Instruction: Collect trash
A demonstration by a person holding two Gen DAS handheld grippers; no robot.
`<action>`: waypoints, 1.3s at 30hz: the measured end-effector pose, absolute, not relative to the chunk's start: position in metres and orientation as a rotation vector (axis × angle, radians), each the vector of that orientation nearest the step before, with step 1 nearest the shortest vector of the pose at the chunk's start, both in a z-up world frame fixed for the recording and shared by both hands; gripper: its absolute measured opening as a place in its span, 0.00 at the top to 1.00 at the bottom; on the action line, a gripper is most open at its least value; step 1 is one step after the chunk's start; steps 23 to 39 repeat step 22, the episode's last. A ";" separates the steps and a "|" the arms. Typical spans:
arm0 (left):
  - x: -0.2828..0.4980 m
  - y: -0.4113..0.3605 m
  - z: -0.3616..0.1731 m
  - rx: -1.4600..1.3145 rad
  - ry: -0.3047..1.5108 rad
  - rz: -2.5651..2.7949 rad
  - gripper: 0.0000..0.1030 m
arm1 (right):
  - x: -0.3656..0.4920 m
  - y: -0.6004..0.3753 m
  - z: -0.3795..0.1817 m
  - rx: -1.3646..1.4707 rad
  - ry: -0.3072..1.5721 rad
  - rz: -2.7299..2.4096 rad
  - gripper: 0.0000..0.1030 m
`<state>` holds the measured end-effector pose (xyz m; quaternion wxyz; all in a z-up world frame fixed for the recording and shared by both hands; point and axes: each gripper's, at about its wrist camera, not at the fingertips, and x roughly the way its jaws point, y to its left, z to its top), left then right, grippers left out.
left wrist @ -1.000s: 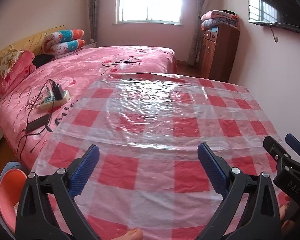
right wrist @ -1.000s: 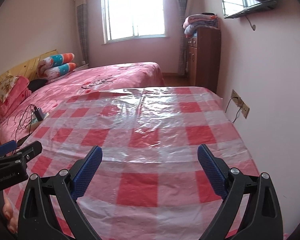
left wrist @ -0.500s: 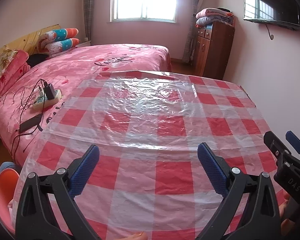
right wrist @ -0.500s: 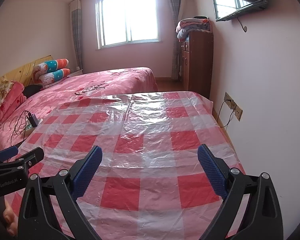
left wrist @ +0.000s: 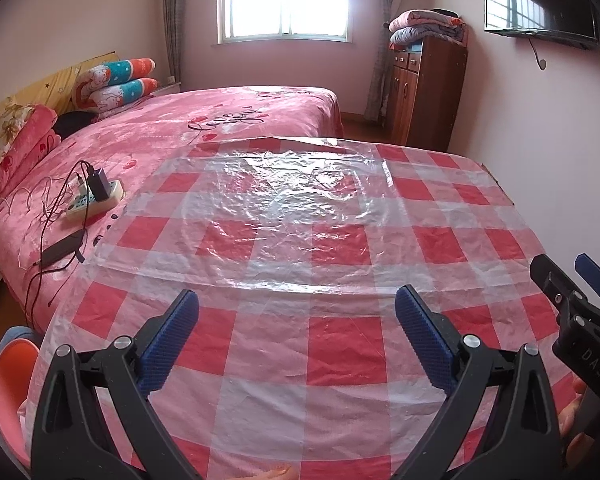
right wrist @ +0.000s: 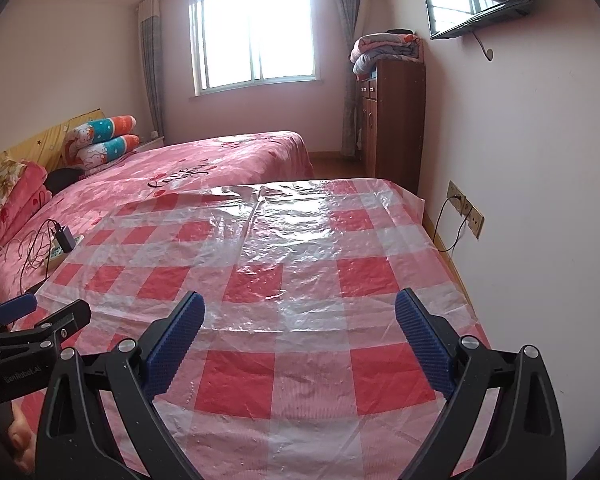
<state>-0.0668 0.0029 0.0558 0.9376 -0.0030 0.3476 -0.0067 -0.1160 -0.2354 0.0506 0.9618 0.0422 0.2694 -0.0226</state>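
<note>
Both cameras have been raised and tipped back since a second ago, so that more of the far wall and window is taken in and the checked plastic tablecloth point(left wrist: 300, 248) sits lower in view. No trash can be made out on the cloth in either view; only crinkled clear film and glare are seen there. The near table edge is hidden behind the gripper frames, and a fingertip is cut off at the bottom of the left view. Open cloth is left all around, bounded on the left by the pink bed point(left wrist: 204, 128) with a power strip point(left wrist: 96, 198), and on the right by the wall with its socket point(right wrist: 466, 208). The left gripper point(left wrist: 296, 328) and right gripper point(right wrist: 300, 330) are held level above the near edge, side by side, jaws spread wide and empty.
</note>
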 end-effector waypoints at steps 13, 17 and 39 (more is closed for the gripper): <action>-0.054 0.012 0.036 -0.046 0.771 -0.030 0.04 | -0.104 -0.236 0.041 0.116 0.617 -0.029 0.08; -0.038 0.014 0.019 -0.044 0.836 0.000 0.04 | -0.091 -0.235 0.031 0.113 0.698 -0.039 0.08; -0.016 0.018 0.005 -0.065 0.934 0.031 0.04 | -0.071 -0.227 0.012 0.064 0.837 -0.071 0.08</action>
